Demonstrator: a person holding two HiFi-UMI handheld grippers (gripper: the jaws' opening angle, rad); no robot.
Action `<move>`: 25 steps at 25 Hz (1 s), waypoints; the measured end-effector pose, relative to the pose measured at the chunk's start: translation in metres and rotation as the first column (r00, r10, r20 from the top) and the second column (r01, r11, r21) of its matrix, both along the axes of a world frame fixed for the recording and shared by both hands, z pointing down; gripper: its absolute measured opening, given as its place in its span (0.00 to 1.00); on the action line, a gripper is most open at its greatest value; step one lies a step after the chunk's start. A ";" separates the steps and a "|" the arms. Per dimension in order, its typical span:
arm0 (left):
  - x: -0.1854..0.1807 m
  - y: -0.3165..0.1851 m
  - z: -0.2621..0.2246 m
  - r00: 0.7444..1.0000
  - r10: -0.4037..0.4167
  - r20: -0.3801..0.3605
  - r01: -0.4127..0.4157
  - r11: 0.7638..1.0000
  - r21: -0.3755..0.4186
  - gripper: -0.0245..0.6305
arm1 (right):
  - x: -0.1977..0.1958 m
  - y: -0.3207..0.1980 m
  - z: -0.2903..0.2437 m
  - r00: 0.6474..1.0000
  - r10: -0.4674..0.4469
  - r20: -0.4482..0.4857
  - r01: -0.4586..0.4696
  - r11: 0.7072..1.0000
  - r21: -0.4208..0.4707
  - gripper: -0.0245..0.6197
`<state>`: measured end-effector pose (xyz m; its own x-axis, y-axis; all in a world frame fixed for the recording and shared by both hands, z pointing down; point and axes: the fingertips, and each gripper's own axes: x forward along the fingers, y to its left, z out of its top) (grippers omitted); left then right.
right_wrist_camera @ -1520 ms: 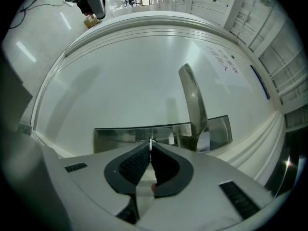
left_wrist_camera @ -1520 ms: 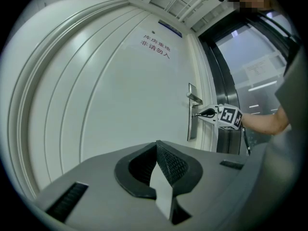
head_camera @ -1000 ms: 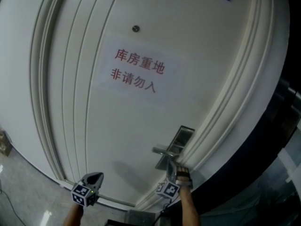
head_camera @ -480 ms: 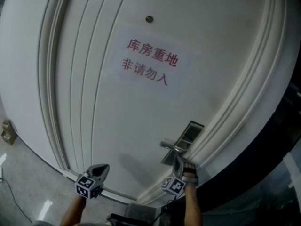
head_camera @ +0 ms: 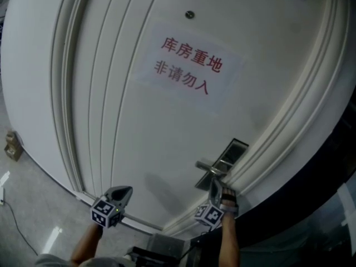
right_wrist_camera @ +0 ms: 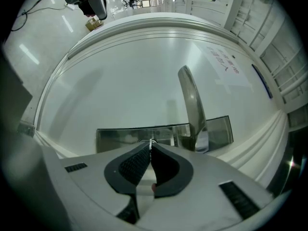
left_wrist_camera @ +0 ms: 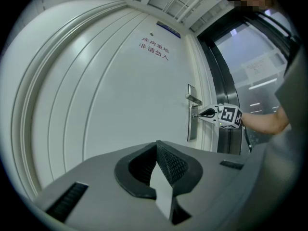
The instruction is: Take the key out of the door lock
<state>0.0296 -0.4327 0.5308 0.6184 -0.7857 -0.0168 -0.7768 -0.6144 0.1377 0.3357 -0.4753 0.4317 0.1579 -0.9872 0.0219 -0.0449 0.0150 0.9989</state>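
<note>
At left, my left gripper [head_camera: 125, 192] hangs low before the white door [head_camera: 139, 121], well apart from the lock. Its fingers [left_wrist_camera: 171, 165] are pressed together, with nothing between them. At centre, the door carries a paper sign [head_camera: 189, 65] printed in red characters. At lower right, a metal lock plate [head_camera: 236, 149] sits near the door's edge, and a lever handle [head_camera: 208, 167] projects from it. My right gripper [head_camera: 213, 184] reaches up to the plate just below the handle. In the right gripper view its fingers [right_wrist_camera: 134, 165] are closed on the key [right_wrist_camera: 151, 142]. The key shows only as a thin bright metal edge pinched at the fingertips, right against the plate. I cannot see its shape, its bow or the keyhole.
</note>
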 end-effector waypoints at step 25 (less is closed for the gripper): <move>-0.012 -0.001 0.003 1.000 0.019 -0.011 -0.020 1.000 -0.011 0.05 | -0.004 0.008 -0.002 1.000 0.027 -0.005 -0.027 1.000 0.001 0.07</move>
<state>0.0176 -0.4341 0.5335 0.6335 -0.7736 -0.0151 -0.7631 -0.6279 0.1526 0.3315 -0.4674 0.4298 0.1848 -0.9826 0.0200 -0.0407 0.0127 0.9991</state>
